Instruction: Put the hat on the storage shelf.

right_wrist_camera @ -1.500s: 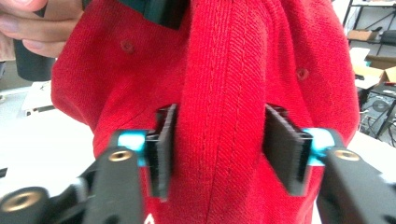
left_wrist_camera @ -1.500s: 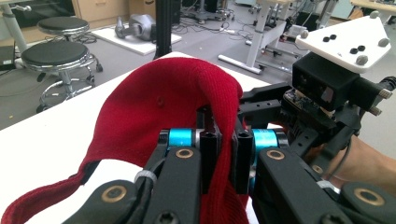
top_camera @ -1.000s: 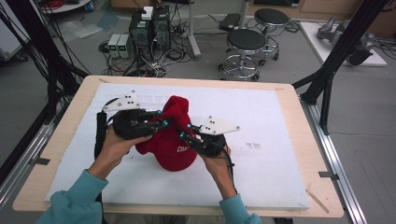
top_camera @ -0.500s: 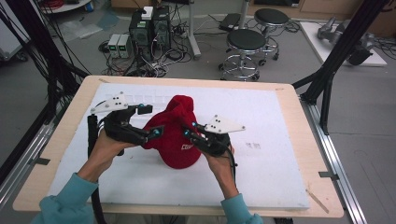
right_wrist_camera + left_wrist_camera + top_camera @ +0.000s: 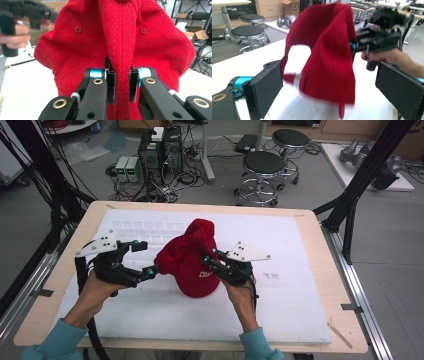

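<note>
Standing bunched on the white table pad [image 5: 300, 310], a red cap [image 5: 192, 262] is pinched by the right gripper [image 5: 120, 83], while the left gripper [image 5: 145, 259] is held wide apart beside it.

Cap [image 5: 192, 265]: red, ribbed weave, white lettering on front; grippers: black, blue fittings, grey top plates; desk [image 5: 320, 235]: pale wood rim, white mat; sleeves: teal.

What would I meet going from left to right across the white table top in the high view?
The black left gripper with its grey three-cornered plate, jaws open → the crumpled red fabric cap with white lettering → the black right gripper, pinching a fold of the cap → bare white foam mat up to the table's pale wooden edge.
</note>
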Action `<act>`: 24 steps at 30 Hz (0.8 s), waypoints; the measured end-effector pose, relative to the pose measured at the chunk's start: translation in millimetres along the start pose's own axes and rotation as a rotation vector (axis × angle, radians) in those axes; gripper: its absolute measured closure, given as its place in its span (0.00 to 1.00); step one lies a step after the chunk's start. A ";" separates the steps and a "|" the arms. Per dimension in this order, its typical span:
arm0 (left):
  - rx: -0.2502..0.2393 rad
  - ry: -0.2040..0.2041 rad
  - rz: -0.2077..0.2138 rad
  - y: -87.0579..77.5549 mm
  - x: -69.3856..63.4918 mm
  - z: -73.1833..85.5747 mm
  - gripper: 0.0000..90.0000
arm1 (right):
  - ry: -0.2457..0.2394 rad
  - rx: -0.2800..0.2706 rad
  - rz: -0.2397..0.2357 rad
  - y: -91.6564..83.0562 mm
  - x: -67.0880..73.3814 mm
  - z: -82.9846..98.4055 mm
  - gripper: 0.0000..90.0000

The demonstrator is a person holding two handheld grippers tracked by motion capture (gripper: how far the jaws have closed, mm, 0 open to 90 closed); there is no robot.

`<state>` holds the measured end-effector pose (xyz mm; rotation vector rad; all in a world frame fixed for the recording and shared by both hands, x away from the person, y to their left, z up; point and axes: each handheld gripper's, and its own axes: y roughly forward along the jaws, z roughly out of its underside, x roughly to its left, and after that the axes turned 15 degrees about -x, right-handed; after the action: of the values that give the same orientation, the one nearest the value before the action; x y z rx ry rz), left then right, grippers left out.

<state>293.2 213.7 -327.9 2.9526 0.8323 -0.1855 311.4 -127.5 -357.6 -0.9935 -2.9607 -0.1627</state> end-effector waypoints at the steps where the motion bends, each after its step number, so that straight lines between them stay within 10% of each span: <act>1: 0.008 -0.002 -0.004 -2.5 0.0 4.0 0.09 | -0.001 -0.003 0.003 -0.3 -0.8 -0.5 0.93; 24: 0.051 -0.002 -0.003 22.2 -21.0 66.5 0.12 | 0.004 -0.062 0.015 0.6 3.8 -21.7 0.93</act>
<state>280.6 177.5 -390.1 2.9979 0.8441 -0.2129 308.3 -127.0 -335.8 -1.0199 -2.9611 -0.2578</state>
